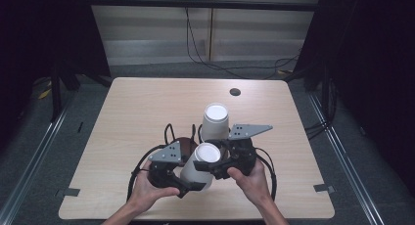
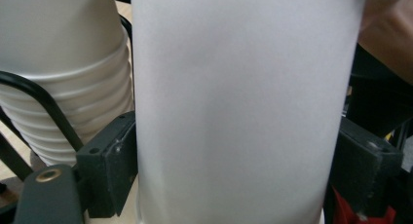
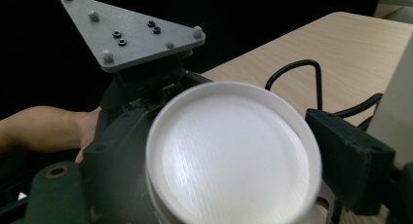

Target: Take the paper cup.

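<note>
The white paper cup (image 1: 198, 167), upside down with its flat base up and its long axis tilted toward the person, hangs between both tools just in front of the stack of white paper cups (image 1: 215, 120). The left gripper (image 1: 188, 185) clamps its wall low down, pads pressed on either side; the right gripper (image 1: 211, 167) straddles the base end, its jaws parted and off the rim. Below lies a pale wooden table (image 1: 127, 112) in a dark room

A single white paper cup (image 1: 200, 165) is held upside down and tilted, its flat round base turned up, near the middle of the surface's near edge. Just behind it, toward the far edge, a stack of white cups (image 1: 215, 121) is set upside down on the surface.
</note>
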Demonstrator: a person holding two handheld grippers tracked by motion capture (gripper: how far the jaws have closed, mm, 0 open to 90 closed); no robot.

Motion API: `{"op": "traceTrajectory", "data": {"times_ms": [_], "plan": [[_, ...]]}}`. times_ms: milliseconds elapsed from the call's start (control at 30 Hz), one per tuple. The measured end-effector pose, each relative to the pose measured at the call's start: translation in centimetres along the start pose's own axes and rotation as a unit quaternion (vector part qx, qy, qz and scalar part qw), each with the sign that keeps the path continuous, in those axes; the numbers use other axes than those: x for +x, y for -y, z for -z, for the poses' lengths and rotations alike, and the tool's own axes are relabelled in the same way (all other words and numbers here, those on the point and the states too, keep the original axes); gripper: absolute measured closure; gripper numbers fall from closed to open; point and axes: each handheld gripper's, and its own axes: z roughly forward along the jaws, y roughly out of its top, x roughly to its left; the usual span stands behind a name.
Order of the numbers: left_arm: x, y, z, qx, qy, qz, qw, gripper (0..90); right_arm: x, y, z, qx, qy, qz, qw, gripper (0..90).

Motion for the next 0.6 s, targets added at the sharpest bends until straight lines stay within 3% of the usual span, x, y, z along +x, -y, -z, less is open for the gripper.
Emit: {"op": "traceTrajectory", "data": {"times_ms": [133, 400, 600], "plan": [[0.0, 0.0, -0.1, 0.019, 0.01, 0.004, 0.9998, 16.3, 0.1, -0.1, 0.1, 0.003, -0.005, 0.004, 1.0, 15.0], [0.2, 0.1, 0.3, 0.022, 0.02, 0.012, 0.9995, 17.8, 0.0, -0.1, 0.4, -0.001, -0.009, 0.005, 0.9999, 14.7], [0.5, 0.1, 0.9, 0.031, 0.018, 0.012, 0.9993, 18.3, 0.0, -0.5, 1.9, -0.016, -0.009, 0.016, 0.9997, 14.6]]}}
